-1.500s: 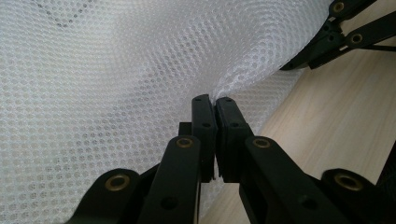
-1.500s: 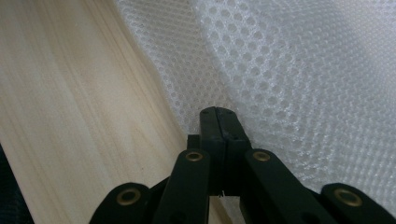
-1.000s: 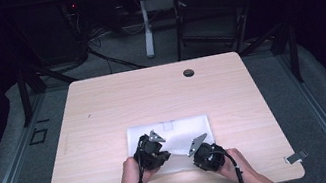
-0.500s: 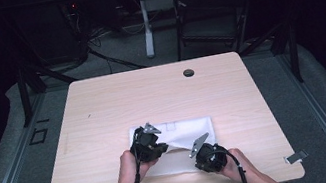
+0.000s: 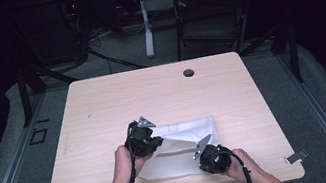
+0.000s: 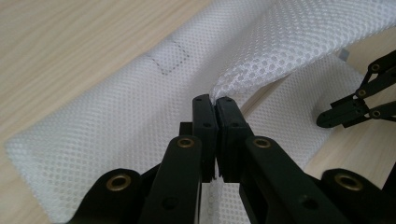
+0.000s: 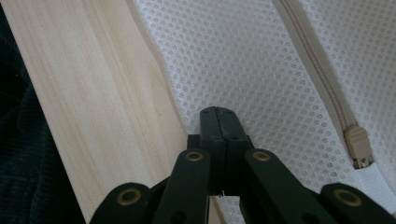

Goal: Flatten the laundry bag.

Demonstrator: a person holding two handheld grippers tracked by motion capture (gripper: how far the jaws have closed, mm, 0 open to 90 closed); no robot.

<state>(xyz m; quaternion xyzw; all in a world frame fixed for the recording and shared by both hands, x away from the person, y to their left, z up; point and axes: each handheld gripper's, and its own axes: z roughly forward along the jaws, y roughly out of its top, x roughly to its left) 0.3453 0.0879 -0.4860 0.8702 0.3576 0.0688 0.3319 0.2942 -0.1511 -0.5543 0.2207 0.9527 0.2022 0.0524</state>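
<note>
In the high view, a white mesh bag [image 5: 182, 151] lies on the near half of a wooden table [image 5: 162, 96], toward the person's side of it. The left gripper [image 5: 145, 139] sits at the bag's left edge, and the right gripper [image 5: 211, 156] sits at the bag's near right corner; a hand holds each.

In the left gripper view, the black jaws are pressed together on a raised fold of the mesh bag [image 6: 116, 116], which lifts off the table beside them. The other gripper [image 6: 359, 102] shows at the bag's far edge.

In the right gripper view, the jaws are clamped on the mesh bag [image 7: 243, 70] near its edge. A beige zipper [image 7: 322, 79] runs along the bag, its pull [image 7: 358, 145] just right of the jaws.
</note>
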